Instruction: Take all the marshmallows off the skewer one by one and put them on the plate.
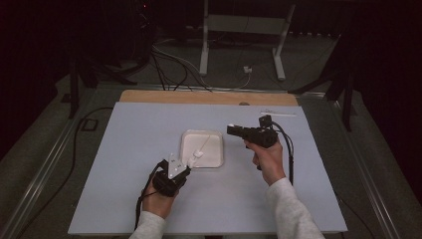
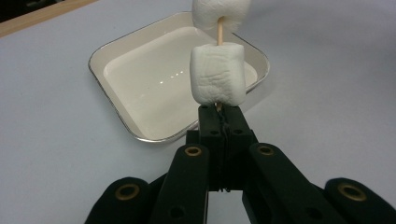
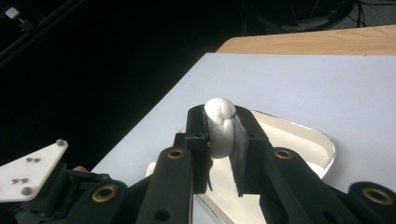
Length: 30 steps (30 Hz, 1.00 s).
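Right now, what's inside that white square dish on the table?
The white dish looks empty: its glossy floor is bare. Two marshmallows on a skewer, held by the left tongs, cover a strip of the dish behind them, so that part is unseen.

A dim room: grey floor (image 1: pixel 40 144), trailing cables (image 1: pixel 169 64), and a white metal stand (image 1: pixel 244 30) behind the table (image 1: pixel 149 97).

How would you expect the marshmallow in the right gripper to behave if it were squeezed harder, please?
The marshmallow already bulges out between the right gripper's jaws, so it is probably soft and would flatten further. It looks small and light, so it should lift easily. Its creased surface suggests it may stay dented.
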Available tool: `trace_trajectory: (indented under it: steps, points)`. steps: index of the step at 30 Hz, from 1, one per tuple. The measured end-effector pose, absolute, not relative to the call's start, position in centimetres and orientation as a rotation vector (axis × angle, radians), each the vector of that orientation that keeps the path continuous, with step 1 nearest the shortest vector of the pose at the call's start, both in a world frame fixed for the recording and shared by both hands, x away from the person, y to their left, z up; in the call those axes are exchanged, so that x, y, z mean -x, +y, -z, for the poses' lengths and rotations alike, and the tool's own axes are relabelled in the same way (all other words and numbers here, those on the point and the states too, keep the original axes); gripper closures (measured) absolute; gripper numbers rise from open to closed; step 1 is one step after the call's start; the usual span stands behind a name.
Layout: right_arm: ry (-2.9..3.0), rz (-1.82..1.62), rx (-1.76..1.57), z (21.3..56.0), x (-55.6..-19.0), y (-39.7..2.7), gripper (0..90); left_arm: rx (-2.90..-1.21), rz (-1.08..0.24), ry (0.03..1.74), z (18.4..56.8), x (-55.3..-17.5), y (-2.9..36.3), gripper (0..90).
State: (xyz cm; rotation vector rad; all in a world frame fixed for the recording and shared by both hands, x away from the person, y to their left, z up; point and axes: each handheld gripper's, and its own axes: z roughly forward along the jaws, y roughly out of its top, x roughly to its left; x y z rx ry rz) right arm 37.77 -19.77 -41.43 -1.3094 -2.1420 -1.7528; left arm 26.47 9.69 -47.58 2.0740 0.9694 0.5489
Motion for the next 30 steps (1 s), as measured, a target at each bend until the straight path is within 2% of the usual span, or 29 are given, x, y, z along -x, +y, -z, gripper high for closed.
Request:
trace_trajectory:
  steps: [12,23,28,30]
  points:
    - [-2.337,1.601,1.399,43.7,-38.7,-16.9,75.5,-2.013,-0.545,1.015,46.6,-26.4,11.8,90.0]
    - [-2.513,1.373,1.427,47.3,-39.8,-13.6,74.2,-2.010,-0.524,1.032,46.9,-26.6,12.0,90.0]
    - [-2.556,1.303,1.423,48.5,-39.8,-12.7,71.8,-2.010,-0.515,1.037,47.0,-26.7,12.1,90.0]
    - [-2.563,1.292,1.414,48.7,-39.8,-12.5,65.8,-2.009,-0.512,1.038,47.1,-26.7,12.0,90.0]
